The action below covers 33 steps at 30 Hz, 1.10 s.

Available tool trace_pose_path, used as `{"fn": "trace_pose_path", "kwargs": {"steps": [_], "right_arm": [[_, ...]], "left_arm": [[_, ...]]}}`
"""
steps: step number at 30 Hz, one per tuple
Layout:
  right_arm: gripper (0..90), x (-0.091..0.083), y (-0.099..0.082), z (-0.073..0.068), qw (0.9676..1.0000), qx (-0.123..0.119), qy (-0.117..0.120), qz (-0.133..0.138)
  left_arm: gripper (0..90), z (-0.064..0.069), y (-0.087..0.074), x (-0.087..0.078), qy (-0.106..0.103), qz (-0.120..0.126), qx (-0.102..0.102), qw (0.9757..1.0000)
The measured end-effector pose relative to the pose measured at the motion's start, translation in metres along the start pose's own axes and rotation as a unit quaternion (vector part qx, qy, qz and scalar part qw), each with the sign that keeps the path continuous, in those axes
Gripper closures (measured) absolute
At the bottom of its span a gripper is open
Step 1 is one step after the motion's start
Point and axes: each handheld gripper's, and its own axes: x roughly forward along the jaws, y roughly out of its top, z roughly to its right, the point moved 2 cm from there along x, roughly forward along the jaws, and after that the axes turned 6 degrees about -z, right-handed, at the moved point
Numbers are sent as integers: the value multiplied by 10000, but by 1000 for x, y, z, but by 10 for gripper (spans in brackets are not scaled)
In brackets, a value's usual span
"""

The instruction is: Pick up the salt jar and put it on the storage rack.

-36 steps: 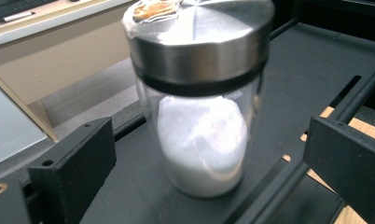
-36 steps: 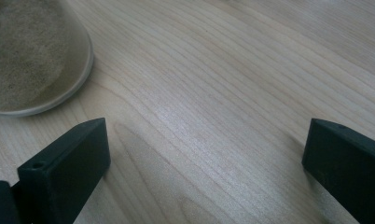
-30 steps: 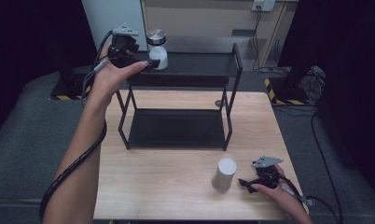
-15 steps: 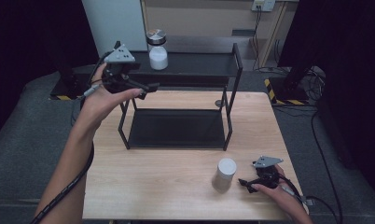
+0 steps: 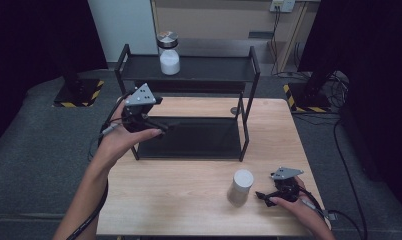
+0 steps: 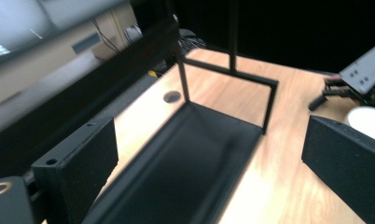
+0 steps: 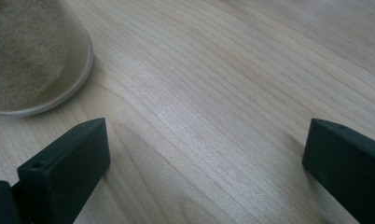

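Observation:
A white-filled jar with a silver lid (image 5: 168,53) stands upright on the top shelf of a black two-tier rack (image 5: 189,70). My left gripper (image 5: 163,129) hovers open at the rack's left front corner, well below the jar, and holds nothing. In the left gripper view its jaws (image 6: 213,149) stand wide apart over the rack's dark lower tray (image 6: 185,163). A white cylinder (image 5: 240,186) stands on the wooden table (image 5: 179,200) at the front right. My right gripper (image 5: 259,196) rests open just right of it, its jaws (image 7: 206,154) low over bare wood beside the cylinder's base (image 7: 31,60).
The rack's thin black posts (image 5: 245,125) and its top shelf stand over the table's back half. A small round hole (image 5: 234,110) is in the tabletop behind the rack. Dark floor, cables and stands surround the table.
My left gripper has drawn away from the jar on the top shelf, moving down and toward the near side to the rack's left front. The jar stays on the shelf. The right gripper has not moved.

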Motion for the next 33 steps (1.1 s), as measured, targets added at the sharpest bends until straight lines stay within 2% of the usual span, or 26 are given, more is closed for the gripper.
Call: {"fn": "trace_pose_path", "kwargs": {"steps": [10,13,18,20,23,24,26,33], "right_arm": [[15,0,0,0,10000,0,0,0],[15,0,0,0,10000,1,0,0],[15,0,0,0,10000,0,0,0],[15,0,0,0,10000,0,0,0],[15,0,0,0,10000,0,0,1],[15,0,0,0,10000,0,0,1],[15,0,0,0,10000,0,0,0],[15,0,0,0,10000,0,0,0]], "left_arm": [[32,16,-39,27,-272,-153,50,9995],[33,16,-48,35,-410,-210,47,9989],[37,17,-63,49,-643,-359,161,9972],[37,18,-69,56,-733,-469,230,9959],[41,22,-83,67,-882,-591,234,9941],[41,22,-83,67,-882,-591,234,9941],[41,25,-94,75,-989,-682,187,9926],[41,32,-124,91,-1137,-1027,50,9882]]}}
